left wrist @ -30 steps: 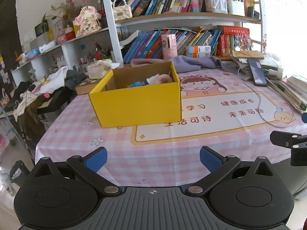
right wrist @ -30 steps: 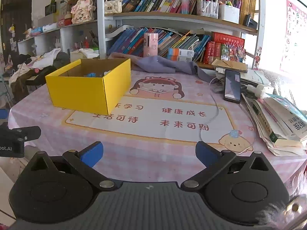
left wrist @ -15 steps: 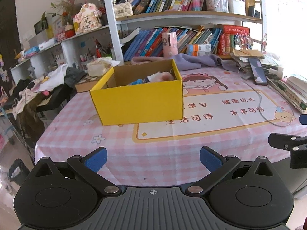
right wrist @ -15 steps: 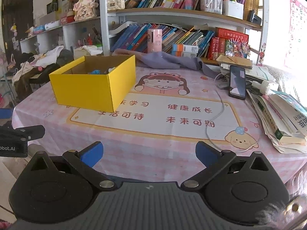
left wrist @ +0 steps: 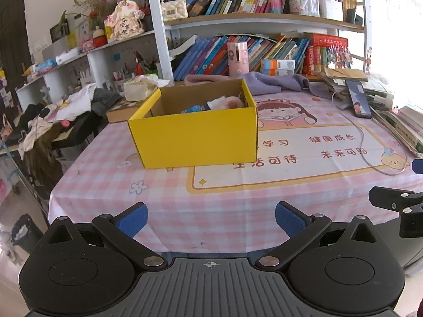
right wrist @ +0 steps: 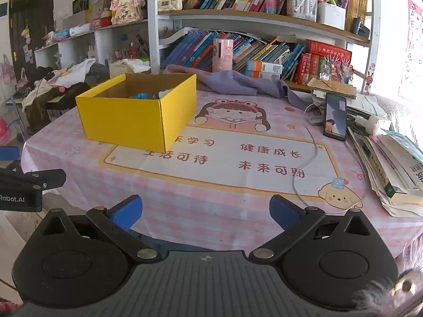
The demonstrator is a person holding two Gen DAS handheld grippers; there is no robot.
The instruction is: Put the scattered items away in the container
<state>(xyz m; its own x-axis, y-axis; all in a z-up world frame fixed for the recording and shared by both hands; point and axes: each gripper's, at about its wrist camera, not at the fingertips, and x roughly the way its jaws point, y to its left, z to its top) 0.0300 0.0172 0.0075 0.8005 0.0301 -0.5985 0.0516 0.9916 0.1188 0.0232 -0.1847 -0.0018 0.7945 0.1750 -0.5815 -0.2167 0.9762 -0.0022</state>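
Observation:
A yellow cardboard box (left wrist: 195,137) stands on the pink checked tablecloth (left wrist: 158,190), left of the printed mat; it also shows in the right wrist view (right wrist: 137,121). Inside lie a blue item (left wrist: 194,108) and a white and pink soft item (left wrist: 227,103), partly hidden by the box wall. My left gripper (left wrist: 211,218) is open and empty, back at the table's near edge. My right gripper (right wrist: 205,212) is open and empty, also at the near edge, to the right of the left one.
A phone (right wrist: 335,116) with a white cable (right wrist: 312,155) lies at the right. Stacked books and papers (right wrist: 391,169) fill the right edge. A purple cloth (right wrist: 238,82) lies behind the box. Bookshelves (left wrist: 251,21) stand at the back. A clothes pile (left wrist: 53,111) lies at the left.
Both grippers have drawn back a little and downwards from the table, so the box looks slightly farther and higher. Both stay open and empty.

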